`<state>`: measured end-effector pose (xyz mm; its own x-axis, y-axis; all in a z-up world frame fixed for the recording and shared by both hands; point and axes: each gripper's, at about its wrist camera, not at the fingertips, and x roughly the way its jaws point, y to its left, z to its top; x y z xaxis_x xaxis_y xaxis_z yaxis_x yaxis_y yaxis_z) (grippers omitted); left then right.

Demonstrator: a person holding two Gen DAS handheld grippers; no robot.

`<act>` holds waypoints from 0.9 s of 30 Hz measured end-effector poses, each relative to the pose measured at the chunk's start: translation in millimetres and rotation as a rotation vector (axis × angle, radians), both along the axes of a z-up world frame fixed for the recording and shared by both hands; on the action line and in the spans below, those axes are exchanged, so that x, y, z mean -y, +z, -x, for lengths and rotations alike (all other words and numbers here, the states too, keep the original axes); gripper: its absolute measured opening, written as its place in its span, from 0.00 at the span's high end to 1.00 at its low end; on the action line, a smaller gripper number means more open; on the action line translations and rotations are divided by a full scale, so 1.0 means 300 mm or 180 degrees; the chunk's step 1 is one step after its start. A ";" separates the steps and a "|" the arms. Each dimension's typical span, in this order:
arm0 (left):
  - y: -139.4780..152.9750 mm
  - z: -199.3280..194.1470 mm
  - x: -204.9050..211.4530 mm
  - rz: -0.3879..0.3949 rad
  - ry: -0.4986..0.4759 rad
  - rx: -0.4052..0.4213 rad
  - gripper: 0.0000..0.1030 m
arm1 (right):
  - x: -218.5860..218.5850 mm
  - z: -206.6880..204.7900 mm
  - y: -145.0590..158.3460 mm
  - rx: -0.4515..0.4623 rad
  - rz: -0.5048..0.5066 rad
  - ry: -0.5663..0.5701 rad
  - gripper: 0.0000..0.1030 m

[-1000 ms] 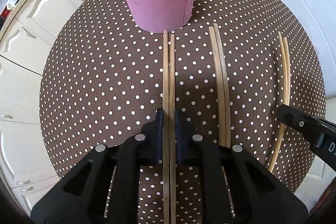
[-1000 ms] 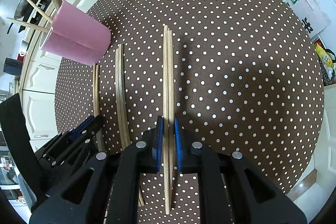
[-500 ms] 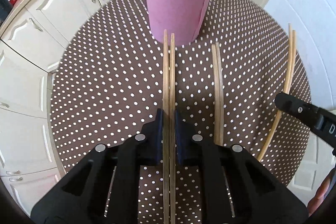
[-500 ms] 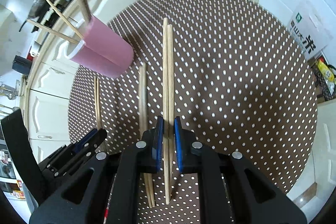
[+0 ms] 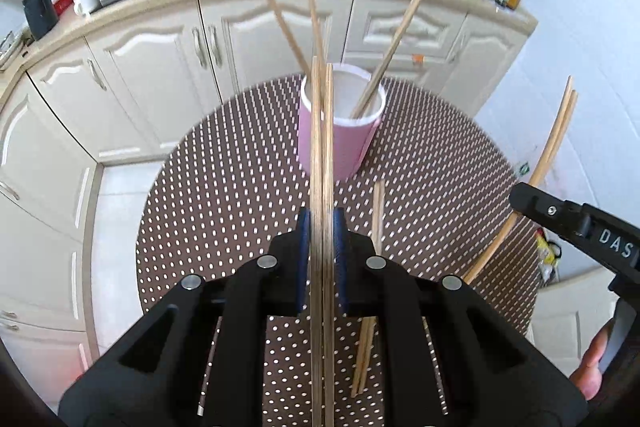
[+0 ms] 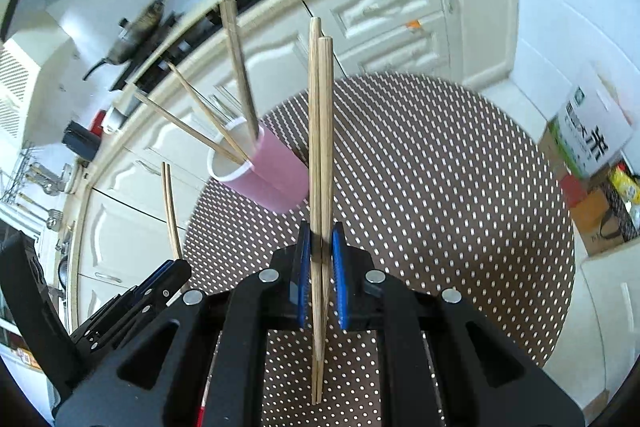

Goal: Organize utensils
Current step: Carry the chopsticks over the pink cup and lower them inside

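Chopsticks [image 5: 372, 267] lying as a loose pair on the dotted table [image 5: 224, 187] show only in the left wrist view, as does a fingertip [image 5: 588, 375] at the lower right edge; only the right wrist view shows a white carton [image 6: 592, 131] on the floor with green-and-black print too blurred to read. Left gripper [image 5: 322, 227] is clamped on its own pair of chopsticks [image 5: 322, 147], angled down toward the pink cup [image 5: 340, 143] holding more sticks. Right gripper [image 6: 320, 243] is clamped likewise on a second pair [image 6: 320, 147] beside the cup; its body reads "DAS".
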<state>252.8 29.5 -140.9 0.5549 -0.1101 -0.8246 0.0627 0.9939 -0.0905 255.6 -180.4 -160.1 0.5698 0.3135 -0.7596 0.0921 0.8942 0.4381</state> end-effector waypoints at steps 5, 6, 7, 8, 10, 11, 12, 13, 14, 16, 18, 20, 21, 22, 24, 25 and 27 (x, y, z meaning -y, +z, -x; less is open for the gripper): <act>0.082 0.018 0.034 -0.0014 0.0062 0.0365 0.88 | 0.007 0.007 0.085 0.0272 0.0008 0.0082 0.91; 0.109 0.025 0.039 -0.0008 0.0073 0.0436 0.88 | 0.006 0.009 0.101 0.0315 -0.0001 0.0087 0.91; 0.137 0.032 0.043 0.0015 0.0082 0.0506 0.88 | 0.008 0.010 0.119 0.0367 -0.0012 0.0100 0.91; 0.161 0.034 0.046 0.0031 0.0097 0.0563 0.88 | 0.008 0.011 0.135 0.0417 -0.0018 0.0117 0.91; 0.190 0.021 0.058 0.0058 0.0118 0.0651 0.88 | 0.012 0.014 0.164 0.0507 -0.0028 0.0145 0.91; 0.207 0.019 0.062 0.0072 0.0127 0.0693 0.88 | 0.015 0.016 0.175 0.0550 -0.0038 0.0159 0.91; 0.226 0.019 0.066 0.0087 0.0133 0.0743 0.88 | 0.018 0.016 0.194 0.0609 -0.0059 0.0160 0.91; 0.244 0.014 0.070 0.0109 0.0120 0.0783 0.88 | 0.023 0.018 0.203 0.0640 -0.0078 0.0164 0.91; 0.254 0.013 0.074 0.0143 0.0082 0.0819 0.88 | 0.027 0.017 0.215 0.0670 -0.0104 0.0175 0.91; 0.282 0.014 0.086 0.0166 0.0055 0.0935 0.88 | 0.035 0.014 0.240 0.0729 -0.0156 0.0173 0.91; 0.311 0.013 0.091 0.0165 0.0050 0.1041 0.88 | 0.037 0.007 0.263 0.0788 -0.0175 0.0192 0.91; 0.340 0.003 0.091 0.0177 0.0071 0.1117 0.88 | 0.040 -0.004 0.287 0.0868 -0.0178 0.0181 0.91; 0.345 -0.003 0.090 0.0181 0.0081 0.1136 0.88 | 0.041 -0.012 0.298 0.0901 -0.0196 0.0177 0.91; 0.354 -0.012 0.089 0.0191 0.0094 0.1166 0.88 | 0.042 -0.021 0.305 0.0922 -0.0209 0.0171 0.91; 0.373 -0.023 0.081 0.0218 0.0146 0.1270 0.88 | 0.040 -0.038 0.328 0.0973 -0.0230 0.0145 0.91; 0.381 -0.027 0.075 0.0218 0.0205 0.1337 0.88 | 0.039 -0.048 0.334 0.0987 -0.0241 0.0141 0.91; 0.394 -0.043 0.059 0.0269 0.0267 0.1456 0.88 | 0.035 -0.070 0.344 0.1011 -0.0262 0.0132 0.91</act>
